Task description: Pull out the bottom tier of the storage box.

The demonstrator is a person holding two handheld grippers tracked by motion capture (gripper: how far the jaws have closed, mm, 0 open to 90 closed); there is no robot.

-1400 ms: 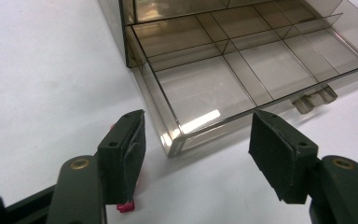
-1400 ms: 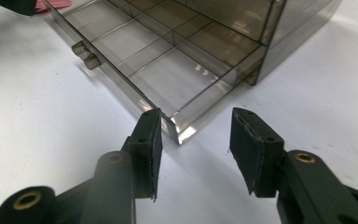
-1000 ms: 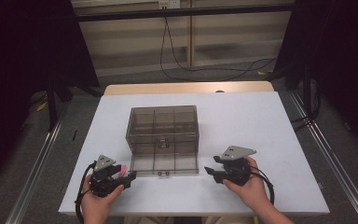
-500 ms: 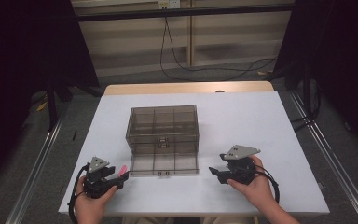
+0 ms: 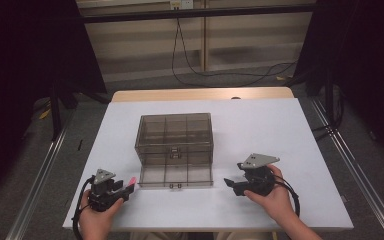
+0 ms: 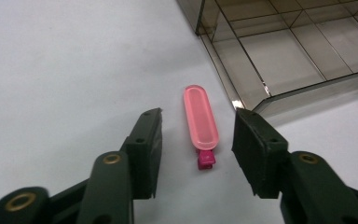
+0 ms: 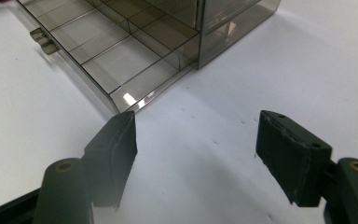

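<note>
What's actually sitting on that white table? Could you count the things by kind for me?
Smoky clear drawer organizer box, lower drawer pulled out: 1
Pink hair clip, lying flat on the table beside the drawer: 1
Hand-held tools: 2, left tool, right tool
Total: 4

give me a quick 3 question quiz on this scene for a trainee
1. True or false: the pink clip lies on the table, between the left gripper's pads but untouched.
2. The bottom drawer of the smoky drawer box is: A pulled out, B pushed in, C removed.
3. What is between the right gripper's pads?

Key: 1 true. 2 A. 3 Nothing, just bare table.
</note>
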